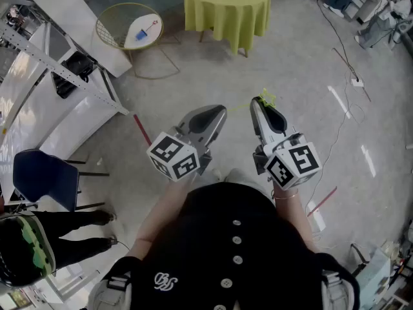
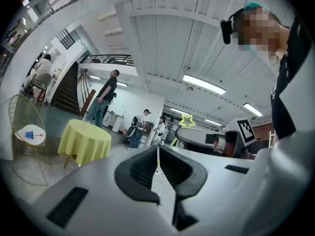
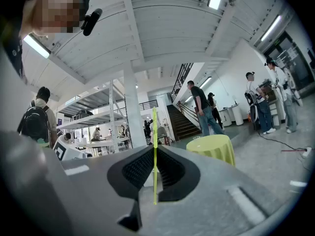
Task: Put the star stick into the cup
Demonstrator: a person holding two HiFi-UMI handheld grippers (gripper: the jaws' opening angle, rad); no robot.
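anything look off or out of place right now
Nothing stands out. The star stick is pinched straight in the right gripper, star end up; the left gripper is shut and empty. Nothing spilled or damaged shows.

Our head cam looks steeply down at the left gripper (image 1: 218, 113) and right gripper (image 1: 259, 103). Each gripper cam sits right behind its jaws, facing level; all three catch the yellow table (image 1: 227, 8).

Logged a round table draped in yellow-green cloth (image 1: 227, 8) on a grey concrete floor (image 1: 193, 89). Just left of that table, found a gold wire-framed side table with a round white top (image 1: 134, 26). Further left, noted a white metal rack (image 1: 64, 70). Well below-left of the table, recorded a red tape strip (image 1: 142, 129) and a dark blue chair (image 1: 42, 176).
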